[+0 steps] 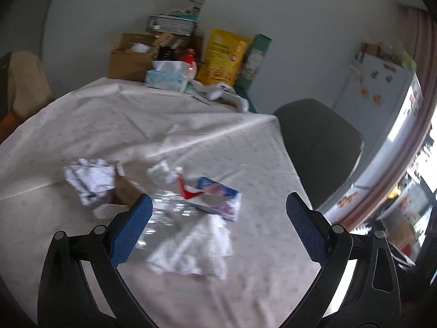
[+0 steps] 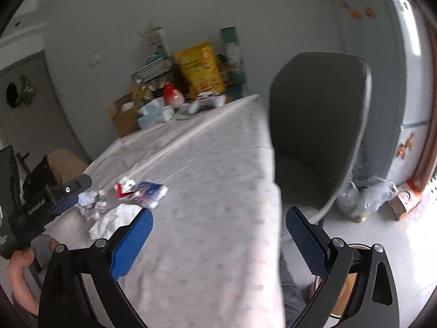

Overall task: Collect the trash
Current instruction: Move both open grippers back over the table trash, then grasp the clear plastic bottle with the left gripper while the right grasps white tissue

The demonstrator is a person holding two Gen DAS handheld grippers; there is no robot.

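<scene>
A heap of trash lies on the white tablecloth [image 1: 109, 125]: a crumpled white tissue [image 1: 194, 248], clear plastic wrap [image 1: 166, 213], a blue and white wrapper [image 1: 221, 199] with a red scrap [image 1: 188, 191], and a crumpled printed paper [image 1: 90, 180]. My left gripper [image 1: 218, 229] hovers open just above the heap, with the tissue and wrap between its blue fingers [image 1: 131, 232]. In the right wrist view the same heap [image 2: 128, 199] sits to the left, with the left gripper [image 2: 52, 205] beside it. My right gripper [image 2: 218, 237] is open and empty over the table's right edge.
Boxes, a tissue pack [image 1: 166, 78], a yellow bag [image 1: 224, 54] and a red bottle crowd the table's far end. A grey chair [image 2: 319, 125] stands by the right side, a fridge [image 2: 382, 63] behind it. A plastic bag [image 2: 366, 196] and a carton lie on the floor.
</scene>
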